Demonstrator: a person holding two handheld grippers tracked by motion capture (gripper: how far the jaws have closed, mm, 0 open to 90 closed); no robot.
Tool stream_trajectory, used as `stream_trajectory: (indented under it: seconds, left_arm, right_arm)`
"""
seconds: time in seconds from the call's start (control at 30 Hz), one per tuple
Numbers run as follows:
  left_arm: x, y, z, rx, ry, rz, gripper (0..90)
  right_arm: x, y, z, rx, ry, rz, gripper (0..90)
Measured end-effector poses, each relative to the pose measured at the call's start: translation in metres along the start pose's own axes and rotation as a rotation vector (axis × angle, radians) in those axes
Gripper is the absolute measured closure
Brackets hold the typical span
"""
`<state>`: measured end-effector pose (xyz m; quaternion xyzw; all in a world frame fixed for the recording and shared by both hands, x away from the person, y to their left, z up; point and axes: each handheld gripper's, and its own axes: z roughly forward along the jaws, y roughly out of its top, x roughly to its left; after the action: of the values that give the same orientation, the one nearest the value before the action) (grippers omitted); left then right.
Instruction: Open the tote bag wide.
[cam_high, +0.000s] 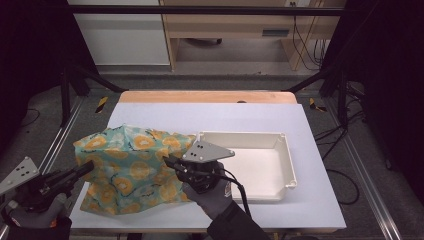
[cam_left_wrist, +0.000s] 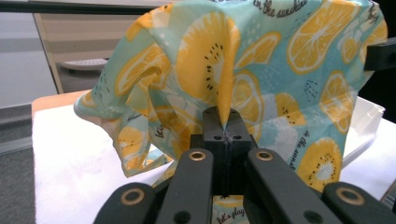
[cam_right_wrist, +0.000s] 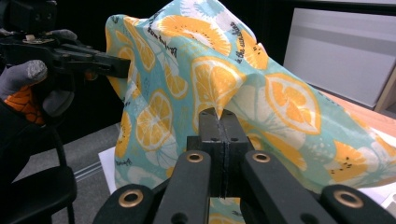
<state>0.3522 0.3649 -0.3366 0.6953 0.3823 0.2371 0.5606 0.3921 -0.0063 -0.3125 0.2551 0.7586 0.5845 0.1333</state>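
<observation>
Right gripper (cam_right_wrist: 219, 114) pinching fold of cloth (cam_right_wrist: 243, 93), jaws pressing together on fabric. Cloth, teal with orange slices, rising in peak above jaws and draping down toward right onto white surface (cam_right_wrist: 108, 163). Left gripper (cam_right_wrist: 123, 67) coming in from upper left, gripping cloth's far left edge, gloved hand (cam_right_wrist: 32, 86) holding it.

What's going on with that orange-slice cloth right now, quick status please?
Left gripper and right gripper both shut on the cloth. Cloth lifted between them, lower edge on the table. White tray beside it, nothing blocking.
</observation>
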Motion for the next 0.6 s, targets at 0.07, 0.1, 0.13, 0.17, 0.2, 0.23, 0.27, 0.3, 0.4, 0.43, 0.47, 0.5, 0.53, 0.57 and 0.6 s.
stream_trajectory:
  seconds: [0.07, 0.1, 0.13, 0.17, 0.2, 0.23, 0.27, 0.3, 0.4, 0.43, 0.47, 0.5, 0.53, 0.57, 0.6]
  left_arm:
    - [-0.002, 0.0, -0.001, 0.0, -0.004, 0.004, 90.0]
    - [-0.003, -0.001, -0.001, 0.0, -0.003, 0.004, 90.0]
    - [-0.004, -0.001, -0.001, 0.0, -0.002, 0.007, 90.0]
    - [-0.005, -0.002, -0.001, 0.001, -0.003, 0.007, 90.0]
    - [-0.006, -0.002, -0.001, 0.004, -0.001, 0.009, 90.0]
    - [-0.007, -0.003, -0.001, 0.004, -0.002, 0.011, 90.0]
    - [-0.007, -0.004, -0.001, 0.004, -0.002, 0.008, 90.0]
    - [-0.007, -0.005, -0.002, 0.008, -0.002, 0.012, 90.0]
    - [-0.007, -0.008, -0.004, 0.008, 0.001, 0.006, 90.0]
    - [-0.007, -0.009, -0.004, 0.008, 0.003, 0.003, 90.0]
    - [-0.006, -0.01, -0.005, 0.01, 0.004, 0.003, 90.0]
    - [-0.006, -0.011, -0.005, 0.011, 0.005, -0.004, 90.0]
    - [-0.006, -0.012, -0.004, 0.013, 0.007, -0.003, 90.0]
    - [-0.006, -0.014, -0.004, 0.018, 0.004, -0.003, 90.0]
    - [-0.006, -0.015, -0.003, 0.021, 0.005, -0.004, 90.0]
  right_arm:
    - [0.001, -0.001, -0.002, 0.004, 0.003, -0.002, 90.0]
    - [0.002, -0.001, -0.003, 0.003, 0.005, 0.0, 90.0]
    - [0.002, -0.002, -0.004, 0.003, 0.009, 0.001, 90.0]
    - [0.002, -0.002, -0.004, 0.005, 0.013, 0.0, 90.0]
    - [0.003, -0.003, -0.004, 0.006, 0.014, 0.001, 90.0]
    - [0.004, -0.004, -0.003, 0.008, 0.017, 0.003, 90.0]
    - [0.004, -0.006, -0.003, 0.013, 0.02, 0.004, 90.0]
    - [0.005, -0.007, -0.002, 0.017, 0.024, 0.004, 90.0]
    - [0.006, -0.013, 0.002, 0.031, 0.032, 0.007, 90.0]
    - [0.007, -0.014, 0.003, 0.036, 0.035, 0.007, 90.0]
    - [0.007, -0.016, 0.004, 0.042, 0.037, 0.007, 90.0]
    - [0.007, -0.017, 0.005, 0.047, 0.036, 0.009, 90.0]
    - [0.008, -0.019, 0.007, 0.054, 0.036, 0.009, 90.0]
    - [0.007, -0.021, 0.008, 0.057, 0.039, 0.011, 90.0]
    - [0.007, -0.022, 0.01, 0.063, 0.037, 0.013, 90.0]
